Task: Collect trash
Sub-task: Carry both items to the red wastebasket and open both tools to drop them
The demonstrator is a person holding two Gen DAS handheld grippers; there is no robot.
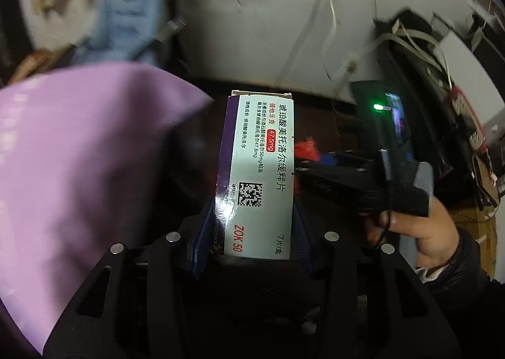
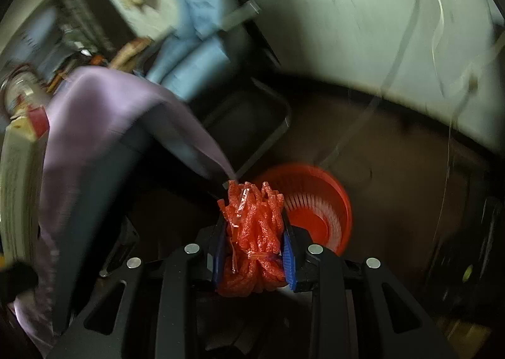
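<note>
My left gripper point(image 1: 252, 226) is shut on a white and purple medicine box point(image 1: 255, 176) with Chinese print, held up pointing away from the camera. My right gripper point(image 2: 254, 251) is shut on a bunched red foam net point(image 2: 252, 232). The right gripper also shows in the left wrist view point(image 1: 315, 166), to the right of the box, held by a hand point(image 1: 419, 226). A red plastic basket point(image 2: 318, 204) stands on the dark floor just beyond and right of the foam net. A purple bag point(image 1: 79, 176) hangs at the left; it also shows in the right wrist view point(image 2: 104, 106).
A black chair point(image 2: 249, 125) with blue cloth point(image 2: 195, 27) on it stands behind the purple bag. White cables point(image 1: 331, 11) hang on the pale wall. A black device with a green light point(image 1: 378, 106) and tangled wires are at the right.
</note>
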